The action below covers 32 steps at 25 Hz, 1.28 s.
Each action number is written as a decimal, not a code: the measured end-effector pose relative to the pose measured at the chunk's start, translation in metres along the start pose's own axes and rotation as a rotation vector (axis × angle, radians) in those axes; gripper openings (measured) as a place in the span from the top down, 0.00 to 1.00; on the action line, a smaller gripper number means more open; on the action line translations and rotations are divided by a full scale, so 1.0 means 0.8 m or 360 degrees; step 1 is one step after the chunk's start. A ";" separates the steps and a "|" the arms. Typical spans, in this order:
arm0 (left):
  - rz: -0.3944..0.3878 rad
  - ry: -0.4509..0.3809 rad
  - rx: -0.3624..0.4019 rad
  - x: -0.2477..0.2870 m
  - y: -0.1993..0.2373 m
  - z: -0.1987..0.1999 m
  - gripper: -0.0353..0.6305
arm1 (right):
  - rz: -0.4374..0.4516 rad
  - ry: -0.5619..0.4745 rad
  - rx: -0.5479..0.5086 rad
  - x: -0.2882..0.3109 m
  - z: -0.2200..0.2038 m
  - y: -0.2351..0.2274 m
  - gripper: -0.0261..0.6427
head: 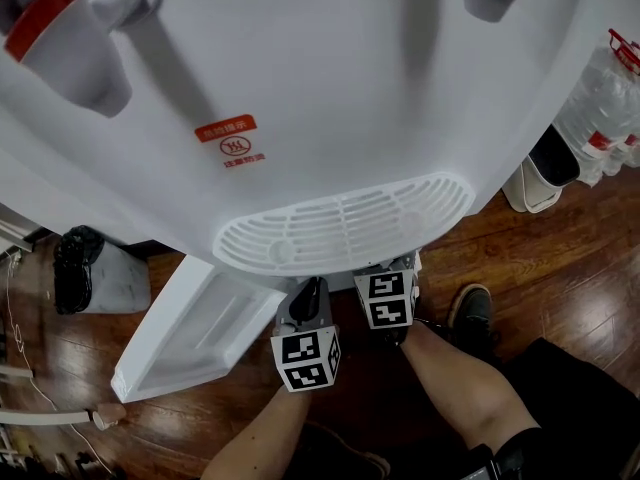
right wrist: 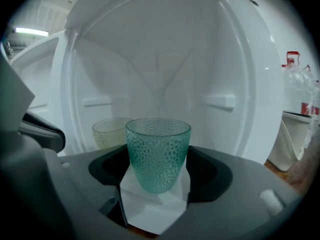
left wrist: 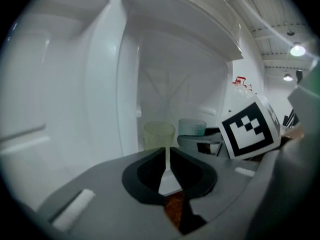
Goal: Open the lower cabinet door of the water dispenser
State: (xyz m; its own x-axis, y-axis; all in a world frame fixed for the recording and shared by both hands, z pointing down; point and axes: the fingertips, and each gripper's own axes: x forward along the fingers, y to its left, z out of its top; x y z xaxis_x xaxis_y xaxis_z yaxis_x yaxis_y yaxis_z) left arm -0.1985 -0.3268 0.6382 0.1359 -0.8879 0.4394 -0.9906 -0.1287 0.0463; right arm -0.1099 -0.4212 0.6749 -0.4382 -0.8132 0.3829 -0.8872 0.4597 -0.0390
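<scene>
Cabinet door [head: 190, 338] swung open left of left gripper [left wrist: 166, 156] (barely parted); right gripper [right wrist: 158, 166] pinches green cup [right wrist: 158, 144].

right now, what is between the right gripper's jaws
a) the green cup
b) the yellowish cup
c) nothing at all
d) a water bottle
a: in the right gripper view the green cup stands between the jaws of the right gripper, a pad against each side, while the yellowish cup sits behind it to the left.
</scene>
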 end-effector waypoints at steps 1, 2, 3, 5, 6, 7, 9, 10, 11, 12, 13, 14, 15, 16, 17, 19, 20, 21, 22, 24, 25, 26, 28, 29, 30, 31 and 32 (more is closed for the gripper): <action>0.0007 0.0009 0.0004 0.001 0.001 -0.005 0.82 | -0.0003 -0.0005 -0.0012 0.001 0.001 0.000 0.43; 0.0018 0.0013 0.0004 0.001 0.002 -0.009 0.82 | -0.0007 -0.0011 -0.0022 0.003 0.002 -0.001 0.43; 0.0032 0.0015 0.0007 0.002 0.002 -0.012 0.82 | -0.0012 -0.0015 -0.0031 0.004 0.003 -0.003 0.43; 0.0045 0.0016 0.0024 0.001 0.001 -0.016 0.82 | -0.0026 -0.0026 -0.0051 0.008 0.006 -0.003 0.43; 0.0042 0.0014 0.0046 0.001 -0.001 -0.017 0.82 | -0.0036 -0.0032 -0.0060 0.009 0.008 -0.003 0.43; 0.0032 0.0007 0.0077 0.001 -0.005 -0.016 0.82 | -0.0043 -0.0033 -0.0065 0.011 0.008 -0.004 0.43; 0.0000 -0.0015 0.0124 0.001 -0.012 -0.014 0.82 | -0.0047 -0.0026 -0.0070 0.016 0.006 -0.004 0.43; -0.0010 -0.0021 0.0128 0.001 -0.014 -0.013 0.82 | -0.0052 -0.0022 -0.0075 0.019 0.005 -0.004 0.43; -0.0012 -0.0019 0.0119 0.001 -0.015 -0.012 0.82 | -0.0059 -0.0017 -0.0083 0.021 0.004 -0.005 0.43; -0.0012 -0.0012 0.0103 0.001 -0.015 -0.013 0.82 | -0.0068 -0.0014 -0.0093 0.022 0.003 -0.005 0.43; -0.0013 -0.0007 0.0088 0.002 -0.015 -0.013 0.82 | -0.0076 -0.0013 -0.0104 0.023 0.002 -0.006 0.43; -0.0018 -0.0006 0.0080 0.002 -0.016 -0.014 0.82 | -0.0082 -0.0014 -0.0112 0.024 0.001 -0.005 0.43; -0.0025 -0.0004 0.0076 0.002 -0.018 -0.015 0.82 | -0.0086 -0.0018 -0.0114 0.025 0.001 -0.006 0.43; -0.0035 -0.0001 0.0075 0.001 -0.021 -0.016 0.82 | -0.0091 -0.0023 -0.0112 0.026 0.000 -0.006 0.43; -0.0044 0.0000 0.0074 0.000 -0.023 -0.017 0.82 | -0.0098 -0.0024 -0.0109 0.027 -0.001 -0.006 0.43; -0.0061 -0.0008 0.0074 -0.001 -0.029 -0.015 0.82 | -0.0108 -0.0016 -0.0106 0.029 -0.003 -0.007 0.43; -0.0064 -0.0015 0.0076 -0.002 -0.031 -0.014 0.82 | -0.0109 -0.0012 -0.0107 0.030 -0.005 -0.008 0.43; -0.0062 -0.0020 0.0076 -0.002 -0.031 -0.012 0.82 | -0.0106 -0.0011 -0.0109 0.030 -0.006 -0.007 0.43; -0.0057 -0.0019 0.0071 -0.003 -0.030 -0.011 0.82 | -0.0101 -0.0011 -0.0111 0.031 -0.007 -0.007 0.43; -0.0053 -0.0005 0.0052 -0.005 -0.028 -0.009 0.82 | -0.0087 -0.0004 -0.0107 0.032 -0.007 -0.005 0.43; -0.0060 0.0000 0.0044 -0.006 -0.028 -0.008 0.82 | -0.0081 0.0004 -0.0105 0.032 -0.008 -0.005 0.43; -0.0070 0.0001 0.0039 -0.007 -0.030 -0.007 0.82 | -0.0077 0.0014 -0.0100 0.032 -0.009 -0.005 0.43; -0.0082 0.0003 0.0036 -0.008 -0.034 -0.006 0.82 | -0.0069 0.0039 -0.0079 0.032 -0.009 -0.005 0.42; -0.0085 0.0005 0.0035 -0.008 -0.035 -0.006 0.82 | -0.0062 0.0054 -0.0070 0.033 -0.009 -0.005 0.42; -0.0087 0.0006 0.0034 -0.008 -0.036 -0.006 0.82 | -0.0052 0.0067 -0.0066 0.033 -0.009 -0.004 0.42; -0.0089 0.0005 0.0033 -0.008 -0.037 -0.006 0.82 | -0.0043 0.0077 -0.0068 0.033 -0.009 -0.004 0.42; -0.0091 0.0003 0.0033 -0.008 -0.037 -0.005 0.82 | -0.0033 0.0085 -0.0074 0.033 -0.009 -0.003 0.42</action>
State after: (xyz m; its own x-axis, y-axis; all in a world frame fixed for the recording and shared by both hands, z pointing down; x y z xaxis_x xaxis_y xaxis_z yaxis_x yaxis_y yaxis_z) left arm -0.1698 -0.3154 0.6376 0.1925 -0.8780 0.4382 -0.9806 -0.1885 0.0531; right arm -0.1186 -0.4411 0.6920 -0.4104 -0.8032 0.4317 -0.8878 0.4600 0.0118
